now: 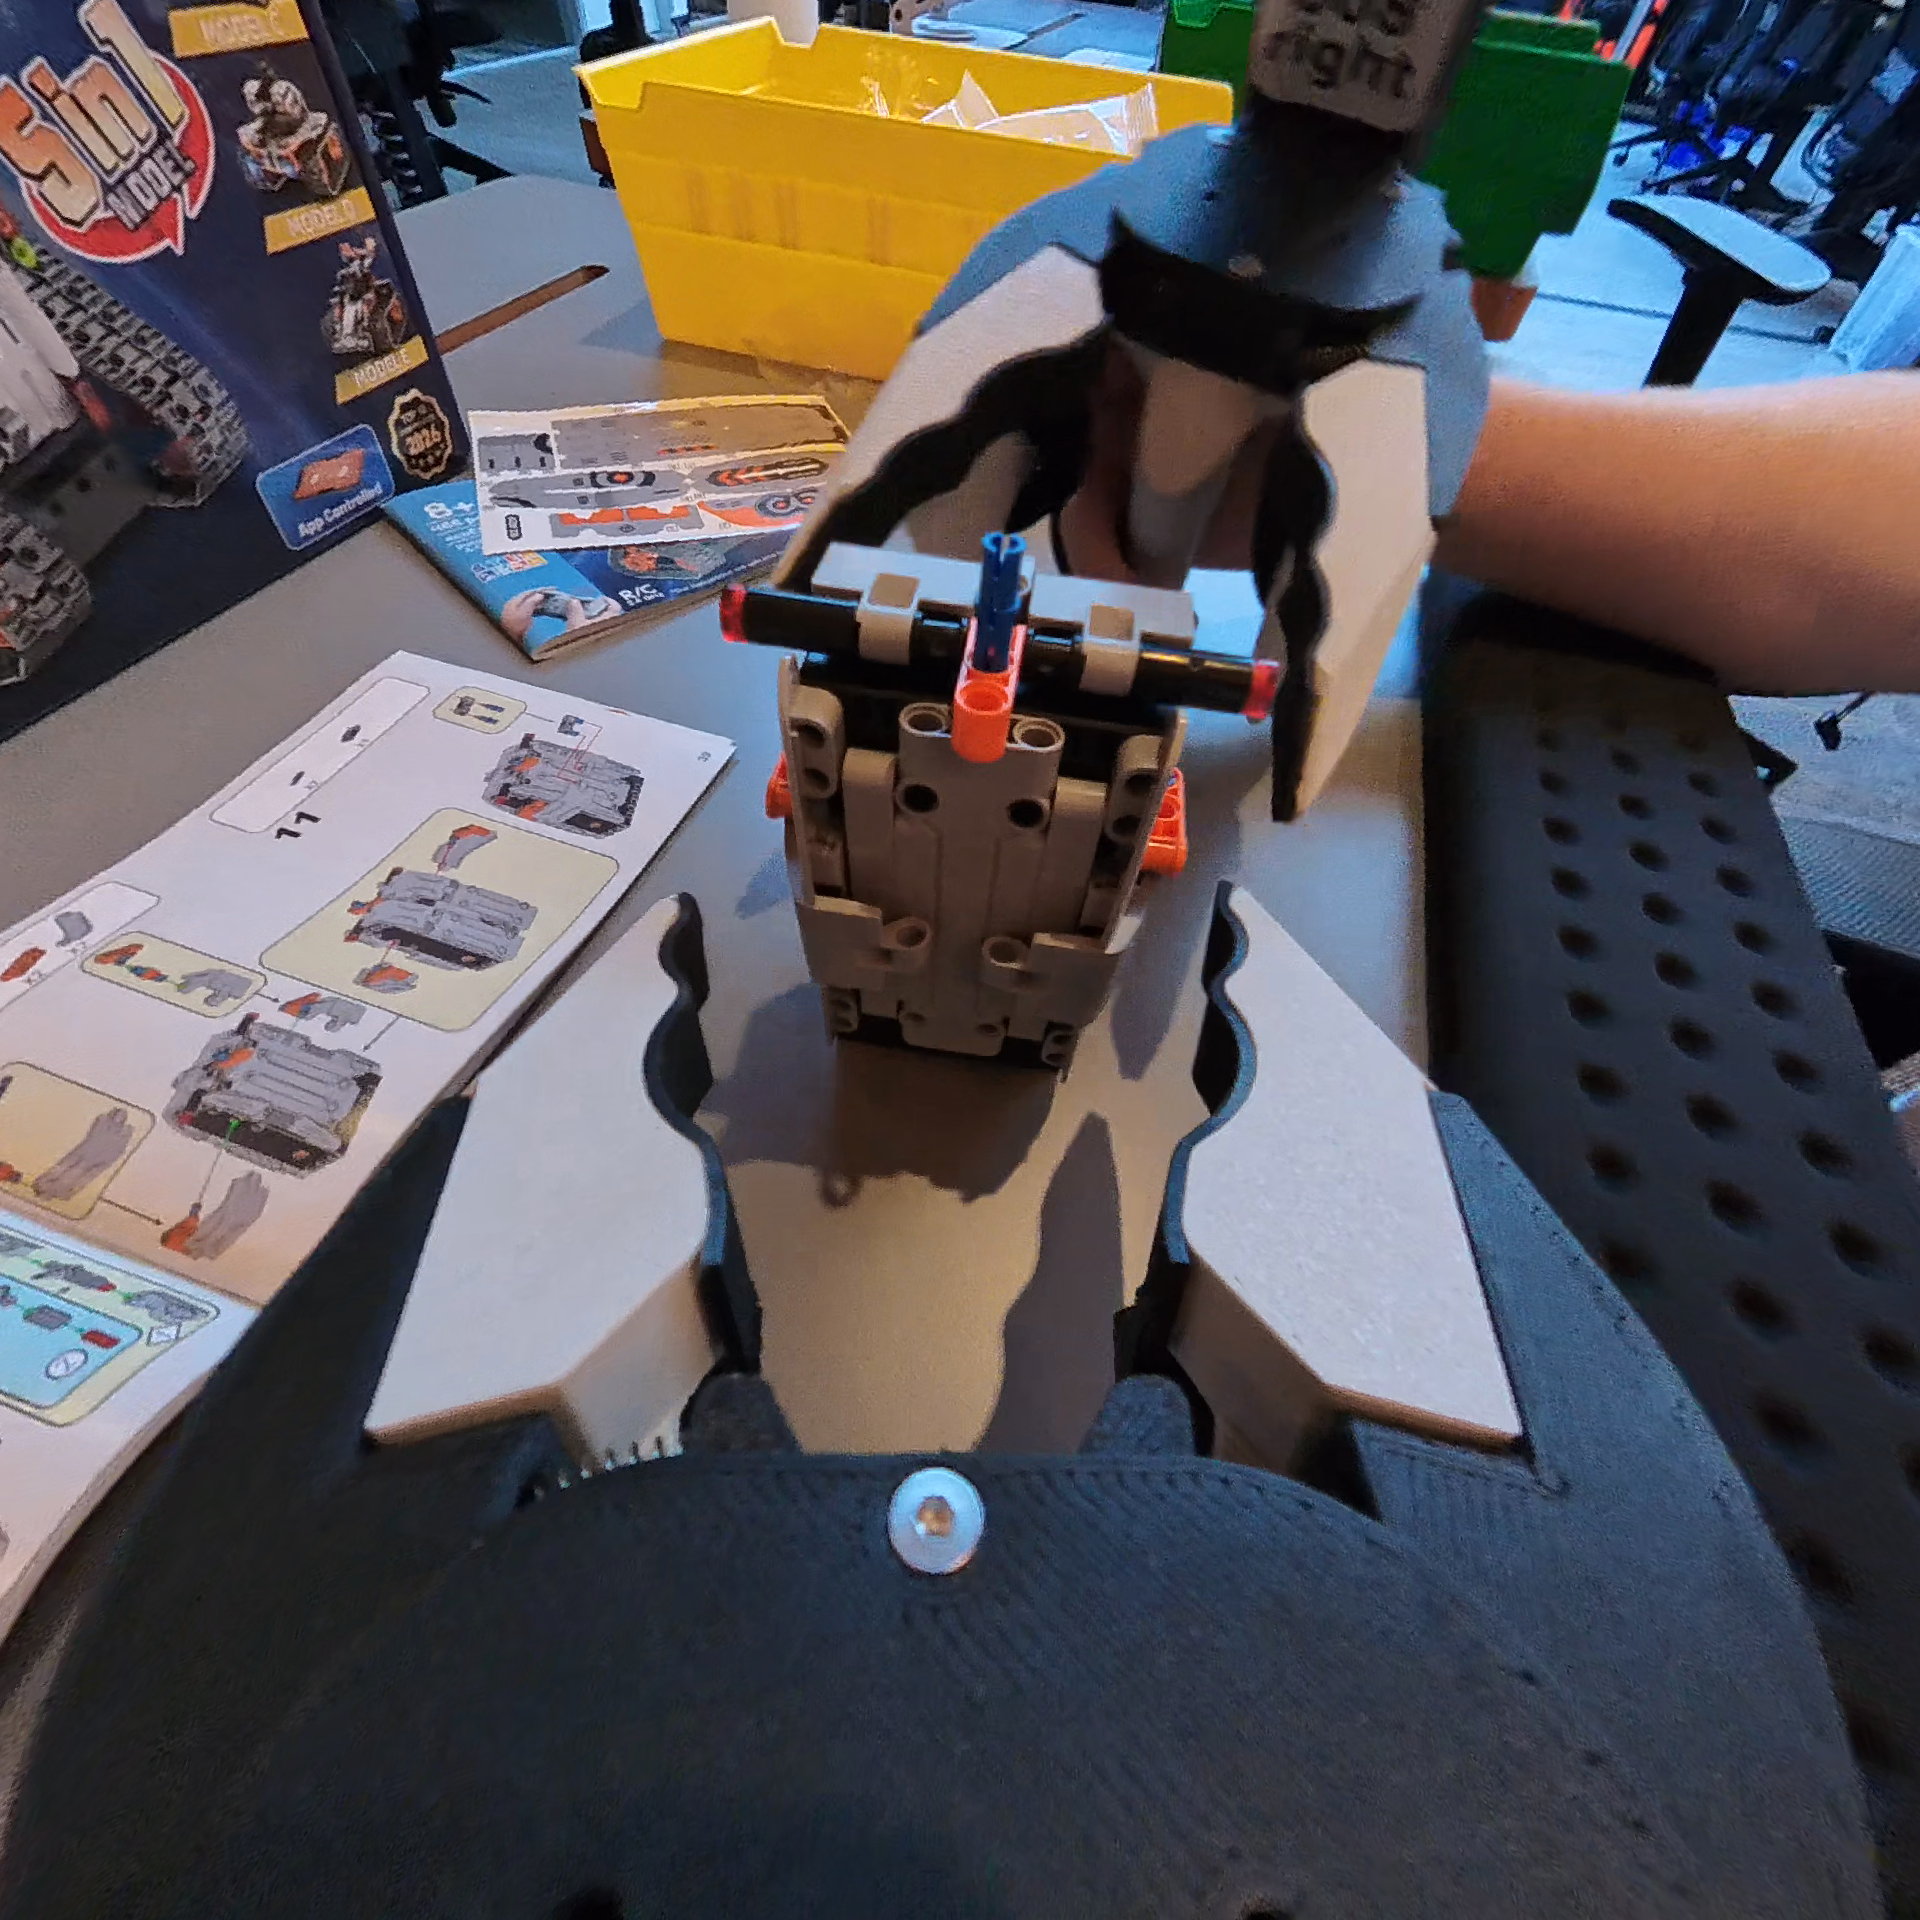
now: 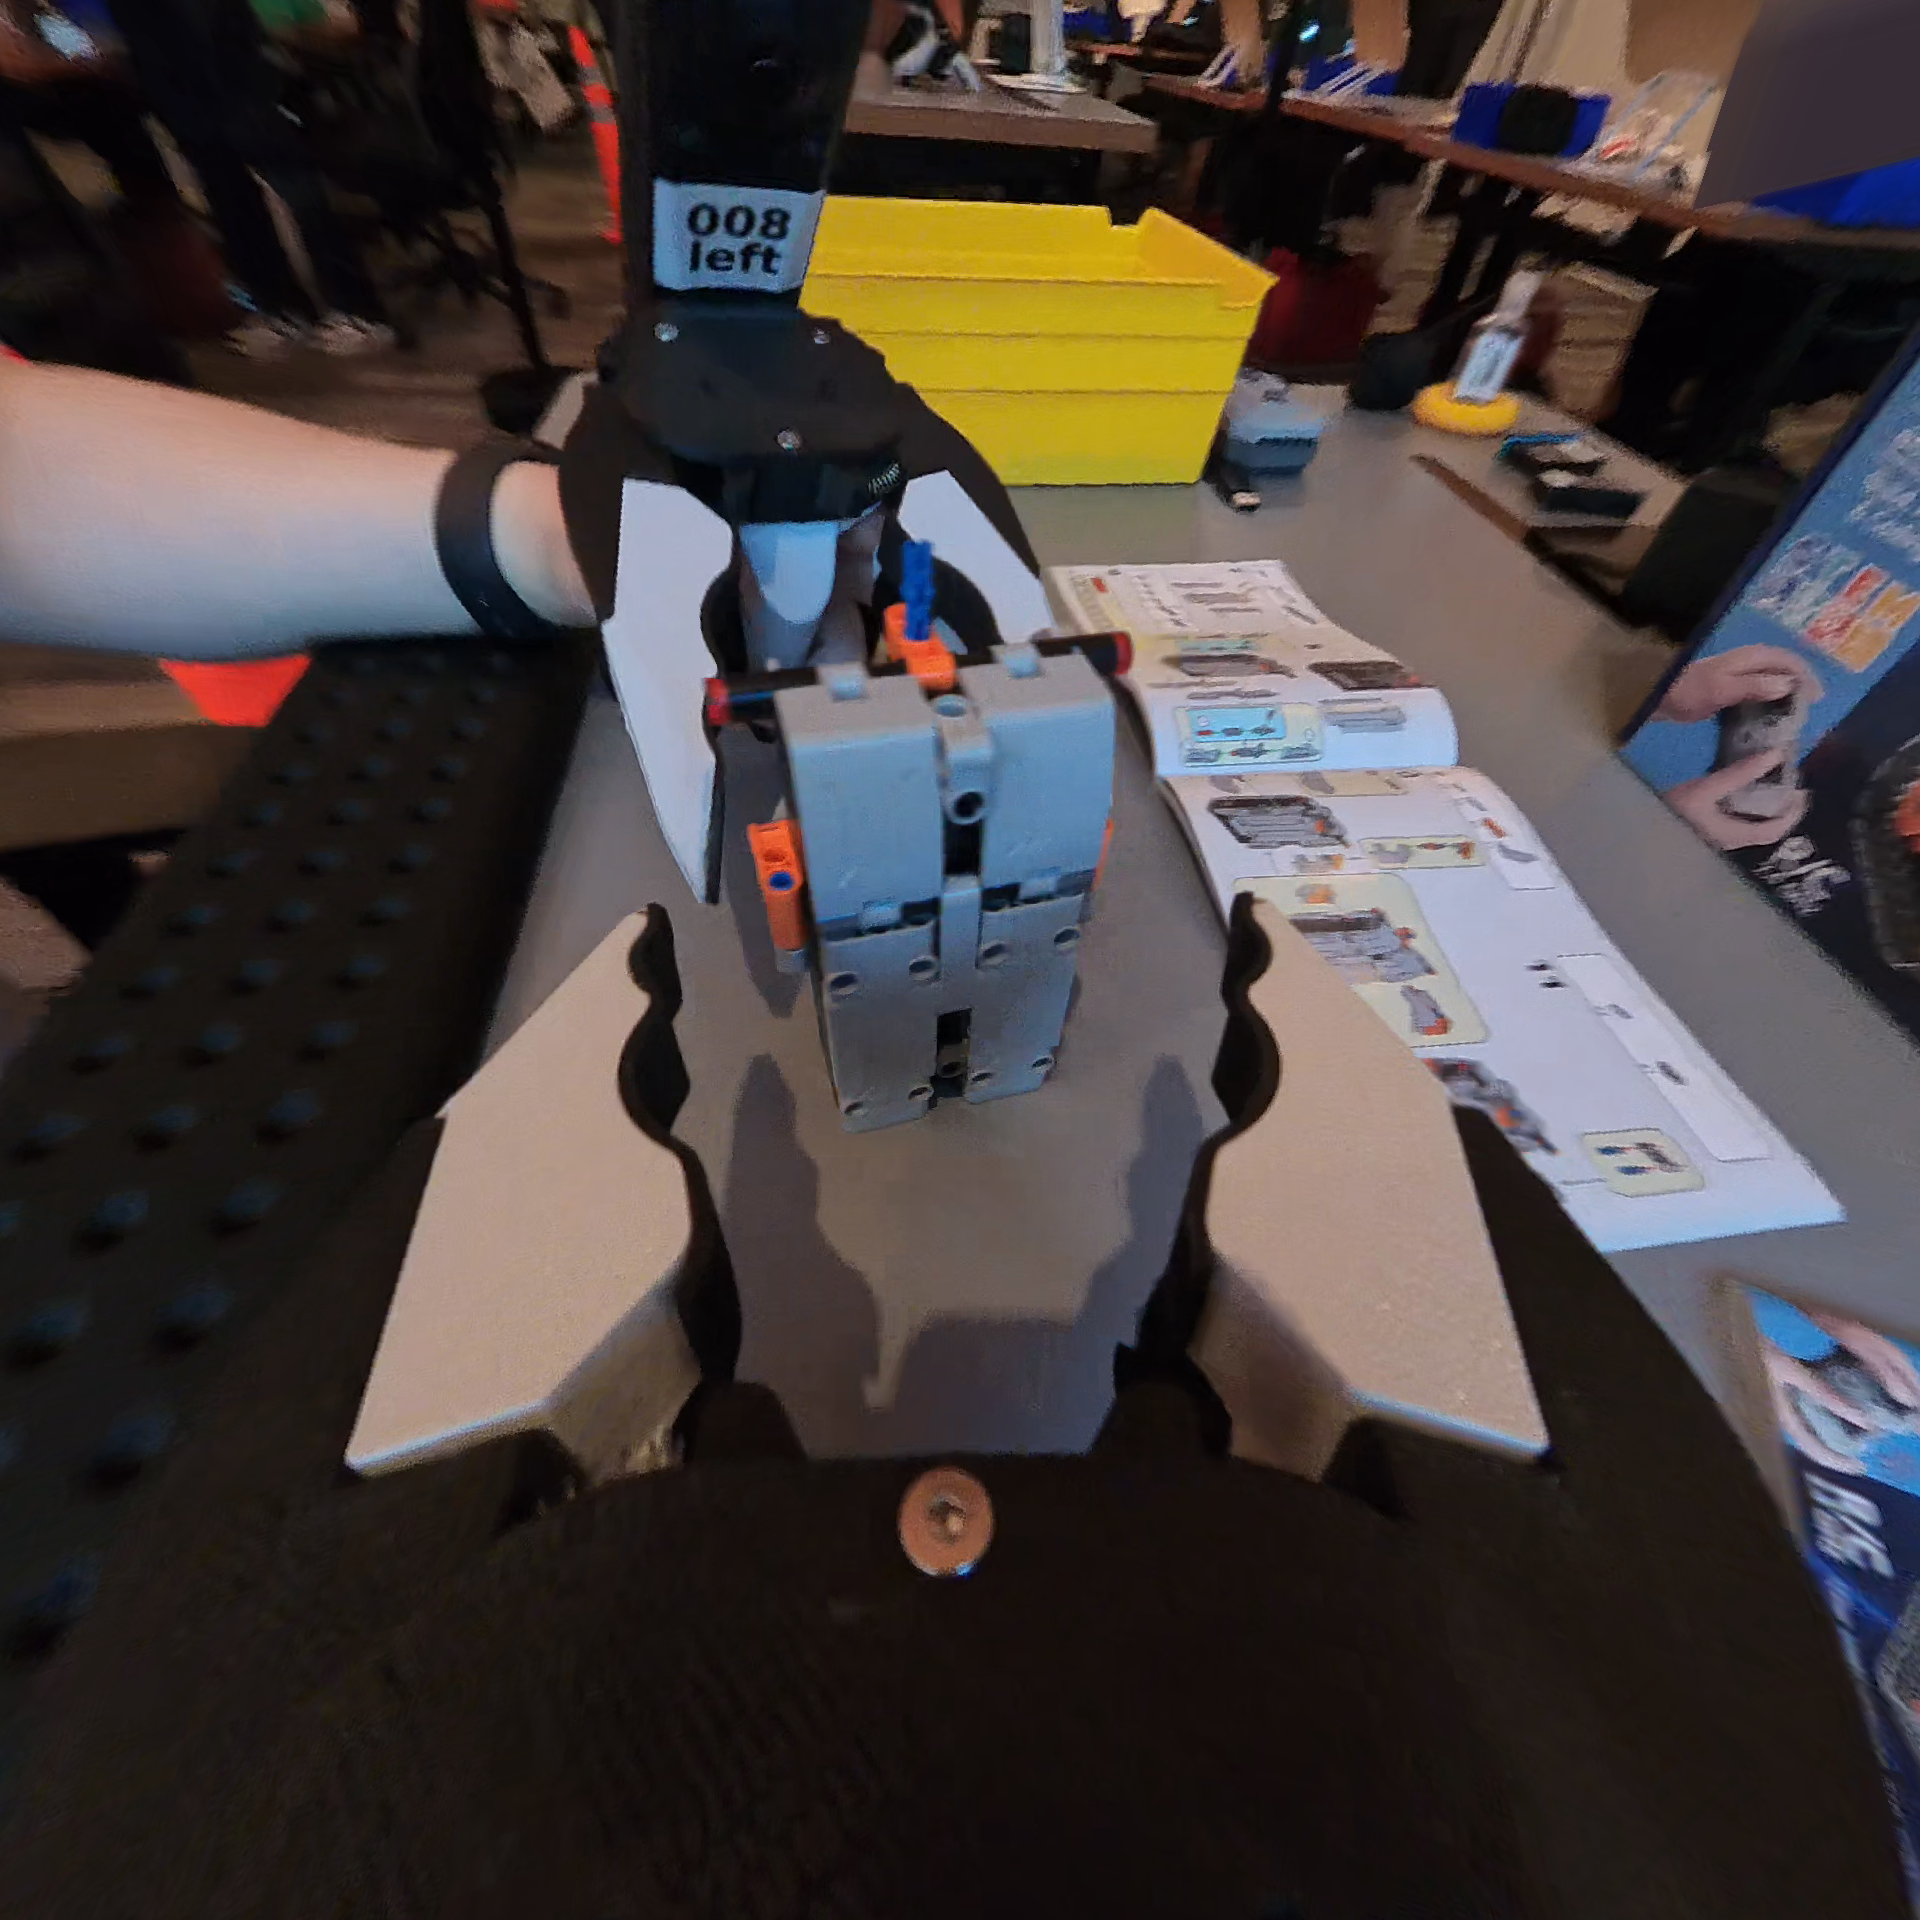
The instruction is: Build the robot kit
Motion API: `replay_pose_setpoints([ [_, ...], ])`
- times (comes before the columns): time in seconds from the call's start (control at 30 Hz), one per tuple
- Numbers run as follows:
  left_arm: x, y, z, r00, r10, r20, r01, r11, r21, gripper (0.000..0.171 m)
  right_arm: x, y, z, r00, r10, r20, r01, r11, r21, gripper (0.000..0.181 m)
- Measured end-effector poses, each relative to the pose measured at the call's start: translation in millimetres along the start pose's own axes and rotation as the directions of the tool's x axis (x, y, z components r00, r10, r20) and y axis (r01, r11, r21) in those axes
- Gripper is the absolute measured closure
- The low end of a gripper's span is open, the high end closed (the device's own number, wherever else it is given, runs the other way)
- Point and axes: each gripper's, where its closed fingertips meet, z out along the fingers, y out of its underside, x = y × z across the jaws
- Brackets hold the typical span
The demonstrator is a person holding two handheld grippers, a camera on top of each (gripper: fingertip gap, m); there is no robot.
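An open instruction booklet (image 1: 312, 935) lies at the left on the grey table (image 1: 644, 312). Centre, a grey brick model (image 1: 966, 862) stands upright between both claws — the left gripper (image 1: 956, 935) and right gripper (image 2: 951, 935) face each other, each spread wide, neither touching it.

Big printed words showed on the dark blue toy box (image 1: 156, 260). Small print showed on the open instruction booklet (image 1: 343, 935), the sticker sheet (image 1: 655, 473) and the little blue booklet (image 1: 582, 603). A white label (image 2: 736, 241) with print sat on the left gripper (image 1: 956, 914). A grey tag (image 1: 1340, 52) with raised letters sat on the right gripper (image 2: 945, 914).
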Motion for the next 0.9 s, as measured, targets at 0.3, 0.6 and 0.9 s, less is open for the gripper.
replay_pose_setpoints([
  [0.3,5,-15,-8,0.999,0.050,0.009,-0.051,0.997,0.059,0.088,-10,6,17,0.987,0.032,0.157,-0.031,0.999,-0.015,0.097],
  [0.6,5,-11,-4,0.994,0.111,0.013,-0.111,0.993,0.037,0.103,-7,7,19,0.988,0.060,0.142,-0.062,0.998,0.012,0.105],
  [0.9,7,-11,-4,0.996,0.092,-0.008,-0.091,0.994,0.052,0.103,-6,4,17,0.988,0.095,0.124,-0.100,0.994,0.037,0.109],
])
